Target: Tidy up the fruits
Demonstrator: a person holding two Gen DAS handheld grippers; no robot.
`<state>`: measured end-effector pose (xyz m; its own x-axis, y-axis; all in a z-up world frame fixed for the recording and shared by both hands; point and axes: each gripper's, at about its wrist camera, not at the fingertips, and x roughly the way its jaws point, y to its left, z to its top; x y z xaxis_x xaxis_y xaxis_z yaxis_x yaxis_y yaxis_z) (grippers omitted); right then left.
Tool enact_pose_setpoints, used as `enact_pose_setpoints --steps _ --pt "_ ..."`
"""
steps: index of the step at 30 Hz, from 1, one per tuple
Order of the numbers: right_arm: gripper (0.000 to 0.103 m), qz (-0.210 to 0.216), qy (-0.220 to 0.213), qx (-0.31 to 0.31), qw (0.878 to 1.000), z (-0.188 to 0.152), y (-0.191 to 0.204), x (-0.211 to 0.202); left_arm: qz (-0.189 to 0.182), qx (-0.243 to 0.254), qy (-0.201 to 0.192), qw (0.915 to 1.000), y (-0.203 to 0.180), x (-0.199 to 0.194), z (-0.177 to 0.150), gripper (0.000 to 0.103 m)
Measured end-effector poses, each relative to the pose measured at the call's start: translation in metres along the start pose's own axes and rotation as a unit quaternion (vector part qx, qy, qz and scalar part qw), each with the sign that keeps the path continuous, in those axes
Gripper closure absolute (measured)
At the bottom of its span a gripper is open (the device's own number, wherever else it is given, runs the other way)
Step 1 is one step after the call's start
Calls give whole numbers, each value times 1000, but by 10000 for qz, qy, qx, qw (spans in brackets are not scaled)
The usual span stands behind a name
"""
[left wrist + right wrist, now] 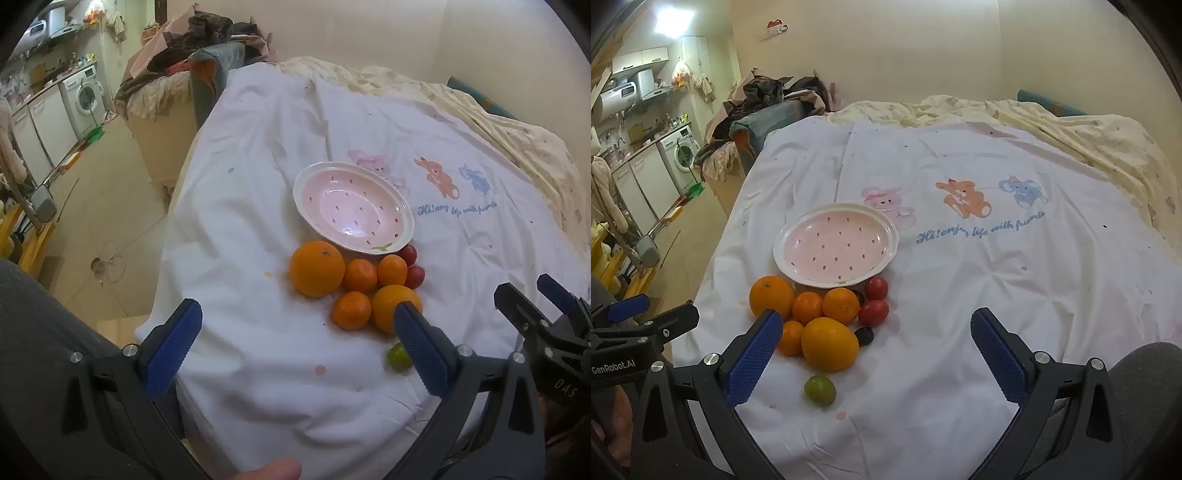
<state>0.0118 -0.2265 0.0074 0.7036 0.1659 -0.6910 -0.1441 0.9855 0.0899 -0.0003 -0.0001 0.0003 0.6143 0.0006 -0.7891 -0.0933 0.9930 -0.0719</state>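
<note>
We hold our left gripper [297, 347] and right gripper [877, 356] spread wide and empty above the white sheet [960, 314]. The pink strawberry-print dish [836, 245] sits empty; the fruit is clustered just in front of it: 2 large oranges [772, 295], 3 mandarins [840, 305], 2 red cherry tomatoes [873, 312], a dark fruit [864, 336], and a green one [820, 390] lying apart. The soft, wrinkled bedding worries us: nudging 1 piece could roll its touching neighbours off the near edge, and tomatoes may bruise if squeezed.

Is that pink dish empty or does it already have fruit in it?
Empty. The pink dish shows only its bare speckled inside; the fruit, like the big orange, lies beside it on the cloth.
</note>
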Motion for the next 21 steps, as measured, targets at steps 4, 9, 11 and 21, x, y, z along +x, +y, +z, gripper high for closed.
enact_pose_setpoints --steps 4,9,11,21 --pt "0 26 22 11 10000 0 0 1 -20 -31 10 10000 0 0 0 1" --pt "0 16 39 -3 10000 0 1 1 -25 -67 53 10000 -1 -2 -1 1" --pt "0 15 38 2 10000 -3 0 1 -33 -65 59 10000 -2 -4 -1 1" --pt "0 21 69 13 10000 -1 0 2 -29 -102 68 9999 7 -1 2 1"
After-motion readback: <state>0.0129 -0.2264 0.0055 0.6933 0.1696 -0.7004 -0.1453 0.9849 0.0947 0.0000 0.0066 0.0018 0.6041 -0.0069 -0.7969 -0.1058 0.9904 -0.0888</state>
